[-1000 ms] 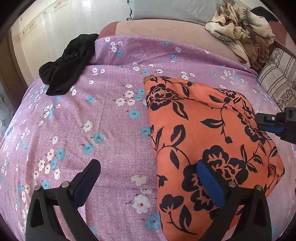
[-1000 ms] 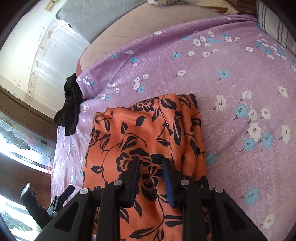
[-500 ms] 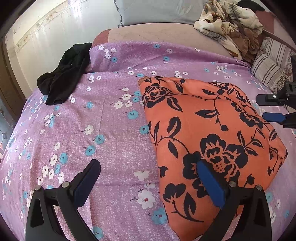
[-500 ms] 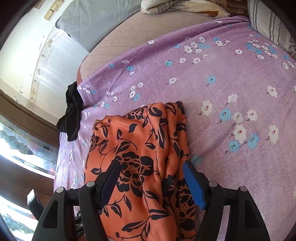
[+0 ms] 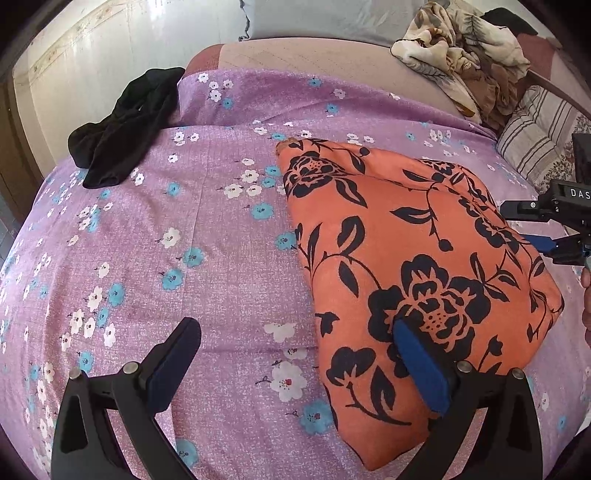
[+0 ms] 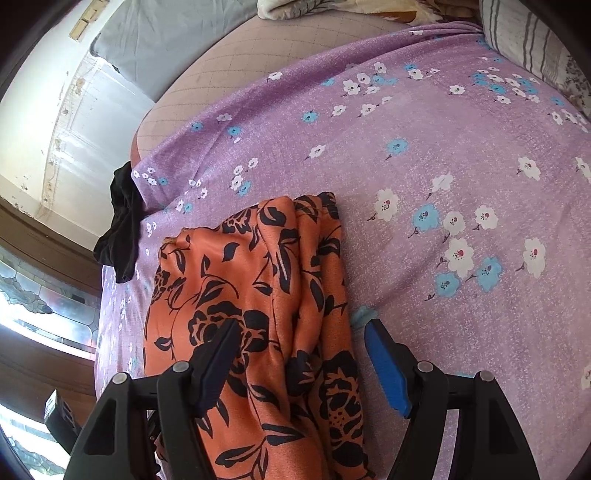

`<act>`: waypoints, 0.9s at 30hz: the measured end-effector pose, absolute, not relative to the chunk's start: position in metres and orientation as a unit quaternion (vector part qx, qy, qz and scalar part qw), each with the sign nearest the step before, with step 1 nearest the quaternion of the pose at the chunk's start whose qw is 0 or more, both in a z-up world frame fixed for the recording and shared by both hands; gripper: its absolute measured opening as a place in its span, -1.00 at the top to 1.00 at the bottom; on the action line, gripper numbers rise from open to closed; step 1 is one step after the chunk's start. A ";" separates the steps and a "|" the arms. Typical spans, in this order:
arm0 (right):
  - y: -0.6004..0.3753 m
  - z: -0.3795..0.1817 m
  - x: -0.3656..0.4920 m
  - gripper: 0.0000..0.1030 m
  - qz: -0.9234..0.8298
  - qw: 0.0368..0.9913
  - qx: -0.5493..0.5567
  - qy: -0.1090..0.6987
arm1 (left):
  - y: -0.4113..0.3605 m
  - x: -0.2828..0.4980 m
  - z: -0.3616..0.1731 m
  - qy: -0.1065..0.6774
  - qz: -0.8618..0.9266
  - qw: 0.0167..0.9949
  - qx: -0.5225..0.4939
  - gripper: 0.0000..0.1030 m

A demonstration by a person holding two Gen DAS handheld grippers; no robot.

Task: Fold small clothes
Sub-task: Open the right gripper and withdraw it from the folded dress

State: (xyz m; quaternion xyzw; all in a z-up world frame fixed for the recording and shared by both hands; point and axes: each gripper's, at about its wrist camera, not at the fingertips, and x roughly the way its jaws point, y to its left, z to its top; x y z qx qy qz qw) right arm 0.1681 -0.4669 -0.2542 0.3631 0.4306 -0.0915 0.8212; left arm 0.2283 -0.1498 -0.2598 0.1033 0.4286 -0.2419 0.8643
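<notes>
Now both my tongs, left (image 5: 295, 347) and right (image 6: 299, 343), gape empty over the folded orange garment (image 5: 406, 258), the right freshly opened.

Sunlit bedroom
A purple flowered bedsheet (image 5: 221, 240) covers the bed; pale wall (image 5: 92, 74) behind, stained-glass window (image 6: 33, 299) beside.

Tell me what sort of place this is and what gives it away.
Most likely a bedroom in a home. The work surface is a bed covered by a purple flowered bedsheet, with a striped pillow at its far edge and a grey pillow against the wall. Loose clothes, such as the crumpled black garment, lie around.
</notes>
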 end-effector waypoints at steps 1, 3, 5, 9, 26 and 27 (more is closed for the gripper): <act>-0.467 -0.255 0.170 -0.42 -0.092 0.821 0.362 0.432 | -0.150 0.229 -0.260 0.430 -0.242 0.863 0.105 -1.00; -0.468 -0.256 0.171 -0.42 -0.094 0.821 0.357 0.435 | -0.152 0.230 -0.260 0.432 -0.241 0.863 0.107 -1.00; -0.470 -0.258 0.172 -0.42 -0.094 0.821 0.357 0.436 | -0.152 0.230 -0.260 0.432 -0.240 0.863 0.106 -1.00; -0.474 -0.260 0.171 -0.42 -0.092 0.819 0.361 0.436 | -0.153 0.230 -0.261 0.435 -0.238 0.862 0.104 -1.00; -0.499 -0.271 0.149 -0.42 -0.034 0.803 0.424 0.417 | -0.171 0.228 -0.268 0.487 -0.301 0.820 0.027 -1.00; -0.499 -0.273 0.150 -0.42 -0.029 0.800 0.428 0.419 | -0.171 0.229 -0.269 0.488 -0.302 0.818 0.024 -1.00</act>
